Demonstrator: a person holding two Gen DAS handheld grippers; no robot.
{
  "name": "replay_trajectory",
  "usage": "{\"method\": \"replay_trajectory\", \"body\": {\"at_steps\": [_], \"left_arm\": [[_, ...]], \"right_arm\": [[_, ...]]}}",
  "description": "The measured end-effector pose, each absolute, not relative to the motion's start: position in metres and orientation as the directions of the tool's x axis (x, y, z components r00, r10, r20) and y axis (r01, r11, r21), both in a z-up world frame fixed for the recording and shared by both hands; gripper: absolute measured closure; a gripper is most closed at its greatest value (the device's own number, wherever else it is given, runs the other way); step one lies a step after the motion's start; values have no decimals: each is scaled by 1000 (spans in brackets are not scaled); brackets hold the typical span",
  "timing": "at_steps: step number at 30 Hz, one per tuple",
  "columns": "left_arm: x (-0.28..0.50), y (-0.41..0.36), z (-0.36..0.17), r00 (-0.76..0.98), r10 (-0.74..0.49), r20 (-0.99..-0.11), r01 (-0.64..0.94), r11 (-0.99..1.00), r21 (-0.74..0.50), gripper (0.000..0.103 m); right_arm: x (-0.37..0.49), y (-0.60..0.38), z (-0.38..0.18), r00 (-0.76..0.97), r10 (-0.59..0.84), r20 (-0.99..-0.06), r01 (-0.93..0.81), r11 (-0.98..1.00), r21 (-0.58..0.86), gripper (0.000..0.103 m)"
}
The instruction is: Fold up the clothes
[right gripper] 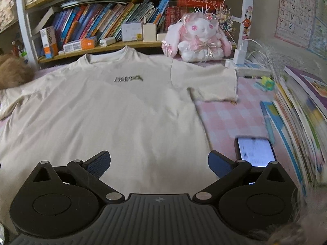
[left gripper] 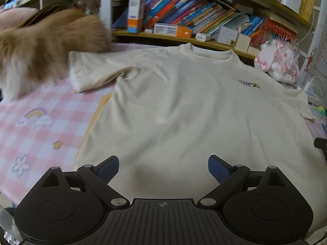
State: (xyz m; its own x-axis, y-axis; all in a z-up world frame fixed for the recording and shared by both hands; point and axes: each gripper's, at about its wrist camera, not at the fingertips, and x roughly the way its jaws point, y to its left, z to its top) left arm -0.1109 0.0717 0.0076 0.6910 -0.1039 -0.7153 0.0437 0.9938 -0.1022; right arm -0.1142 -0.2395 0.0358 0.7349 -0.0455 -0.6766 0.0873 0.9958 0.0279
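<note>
1. Cream T-shirt (left gripper: pixel 173 106) spread flat, front up, on pink checked table (left gripper: pixel 40 110); collar (right gripper: pixel 111 56) toward bookshelf, hem toward cameras, small dark chest logo (right gripper: pixel 128 79) showing.
2. Both sleeves out to sides: one sleeve (left gripper: pixel 92 71) w/ far end touching or slightly under fluffy tan animal (left gripper: pixel 40 47); other sleeve (right gripper: pixel 212 81) lying free on table just in front of pink plush rabbit (right gripper: pixel 200 38).
3. No fold made yet, going by flat lie of fabric; step in hand looks like approach for 1st fold, prob. early in task.
4. Left gripper (left gripper: pixel 163 170) over lower part of shirt, fingers spread wide, nothing between them. Right gripper (right gripper: pixel 159 165) likewise near hem on its side, fingers released, empty.
5. Next move likely calls for: dropping fingers to fabric at hem corner or sleeve/shoulder, pinching only shirt layers not tablecloth, then carrying side inward. Cannot tell which edge is meant first.
6. Watch-outs, as judgement: animal on or against sleeve could drag or pin it; lit phone (right gripper: pixel 255 151) and book stack (right gripper: pixel 296 112) sit beside shirt's right edge, so little room for right-side swing.
7. Farther out: bookshelf (right gripper: pixel 102 26) w/ books and boxes behind collar; alphabet chart (right gripper: pixel 296 14) on wall.
</note>
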Motion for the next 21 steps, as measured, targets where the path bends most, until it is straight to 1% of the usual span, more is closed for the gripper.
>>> {"method": "replay_trajectory", "body": {"at_steps": [9,12,21], "left_arm": [[-84,30,5,665,-93,-741,74,996,-58,7],[-78,22,2,662,-89,-744,73,996,-55,7],[-64,1,-12,599,-58,-798,54,998,-33,7]], "right_arm": [[-54,-293,31,719,0,-694,115,986,119,0],[-38,-313,31,714,20,-699,148,973,179,0],[-2,-370,31,701,91,-707,258,892,371,0]]}}
